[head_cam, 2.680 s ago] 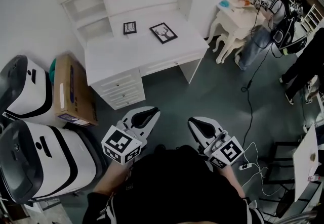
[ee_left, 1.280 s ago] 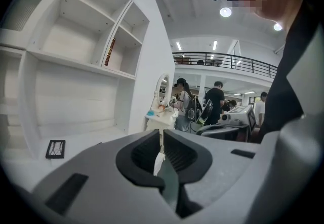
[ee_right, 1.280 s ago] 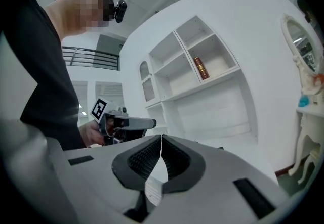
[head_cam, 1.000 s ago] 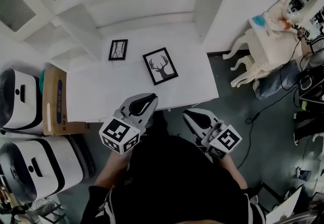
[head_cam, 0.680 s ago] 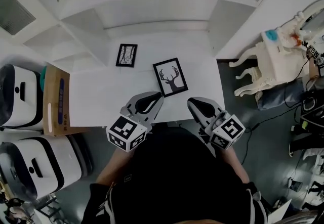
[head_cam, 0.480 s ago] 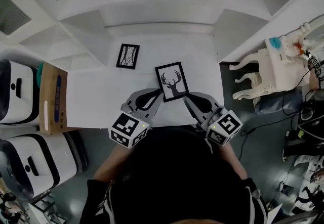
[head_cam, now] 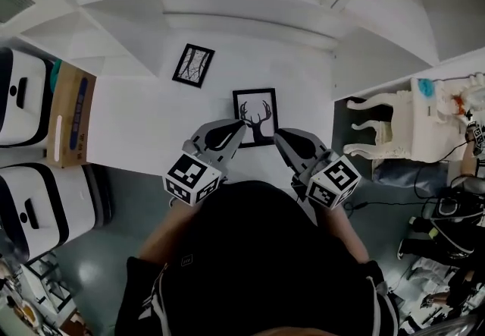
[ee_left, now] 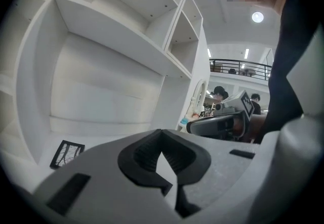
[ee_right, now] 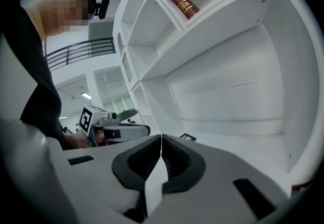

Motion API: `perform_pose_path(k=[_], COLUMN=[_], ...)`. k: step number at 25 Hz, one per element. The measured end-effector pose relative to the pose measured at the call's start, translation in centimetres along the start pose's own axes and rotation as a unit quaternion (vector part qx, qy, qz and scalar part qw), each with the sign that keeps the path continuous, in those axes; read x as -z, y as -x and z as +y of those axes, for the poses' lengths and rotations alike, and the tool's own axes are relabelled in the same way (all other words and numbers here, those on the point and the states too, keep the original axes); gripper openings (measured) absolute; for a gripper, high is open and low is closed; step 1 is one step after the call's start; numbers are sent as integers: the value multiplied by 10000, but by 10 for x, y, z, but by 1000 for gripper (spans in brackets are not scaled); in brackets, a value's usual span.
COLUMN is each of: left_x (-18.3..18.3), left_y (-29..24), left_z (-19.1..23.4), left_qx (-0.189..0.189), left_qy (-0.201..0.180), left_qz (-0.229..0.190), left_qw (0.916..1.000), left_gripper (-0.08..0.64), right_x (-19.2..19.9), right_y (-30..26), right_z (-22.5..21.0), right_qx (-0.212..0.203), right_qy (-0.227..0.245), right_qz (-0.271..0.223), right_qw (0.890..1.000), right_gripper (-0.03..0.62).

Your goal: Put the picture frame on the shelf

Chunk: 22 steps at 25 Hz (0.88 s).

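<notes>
1. The white desk (head_cam: 151,122) with its shelves (head_cam: 227,1) takes up most of the scene. Its flat top lies under and ahead of both sets of fingers, and the open shelf bays rise beyond and above them, with a step of shelving to the left.
2. Two white machines (head_cam: 34,205) stand on the floor well to the left of the left fingers, off the desk.
3. A cardboard box (head_cam: 66,111) stands between those machines and the desk's left edge, well clear of the fingers.
4. An ornate white table (head_cam: 390,130) stands on the floor to the right of the right fingers, beyond the desk's side panel.
5. The left gripper (head_cam: 239,125) has its fingers pressed together with nothing between them. The right gripper (head_cam: 278,135) is the same, pads meeting, empty.
6. The deer picture frame (head_cam: 255,116) lies flat on the desk top, between the two sets of fingertips and just ahead of them. The tips sit at its lower corners, and contact cannot be judged.
7. A smaller picture frame (head_cam: 192,65) lies flat, ahead and to the left of the left fingers, apart from the deer frame.
8. A red can (ee_right: 184,4) lies on a high shelf, far above the right fingers.
</notes>
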<state>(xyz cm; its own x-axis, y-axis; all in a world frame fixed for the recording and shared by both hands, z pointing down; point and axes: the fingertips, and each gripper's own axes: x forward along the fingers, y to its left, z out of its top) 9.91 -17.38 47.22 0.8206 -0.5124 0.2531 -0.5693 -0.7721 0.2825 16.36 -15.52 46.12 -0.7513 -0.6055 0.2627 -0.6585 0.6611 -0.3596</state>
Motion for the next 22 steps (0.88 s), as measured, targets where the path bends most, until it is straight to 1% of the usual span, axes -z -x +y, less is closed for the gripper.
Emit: perform_pose_path(k=[4, 6, 10, 15, 18, 22], left_x=[19, 30, 49, 83, 104, 124], left_y=[-11, -16, -31, -40, -43, -50], left_z=[7, 9, 18, 36, 40, 52], left_qx=[-287, -422, -624, -993, -1041, -1132], left_qy=[81, 79, -74, 168, 266, 544], left_qz=[352, 543, 833, 1222, 1420, 1511], left_qw=[9989, 9976, 9945, 9874, 9840, 9805], left_gripper=[5, 6, 5, 6, 6, 8], right_x=[19, 35, 61, 93, 109, 127], right_y=[1, 1, -2, -8, -13, -27], right_z=[-23, -39, -70, -100, -110, -114], right_qx=[-15, 88, 316, 623, 846, 835], right_qy=[-262, -415, -671, -842, -978, -1040], right_qz=[137, 326, 565, 812, 887, 1092], right_qw=[9996, 9986, 9956, 9912, 9876, 9850], right_gripper=[20, 20, 20, 20, 20, 21])
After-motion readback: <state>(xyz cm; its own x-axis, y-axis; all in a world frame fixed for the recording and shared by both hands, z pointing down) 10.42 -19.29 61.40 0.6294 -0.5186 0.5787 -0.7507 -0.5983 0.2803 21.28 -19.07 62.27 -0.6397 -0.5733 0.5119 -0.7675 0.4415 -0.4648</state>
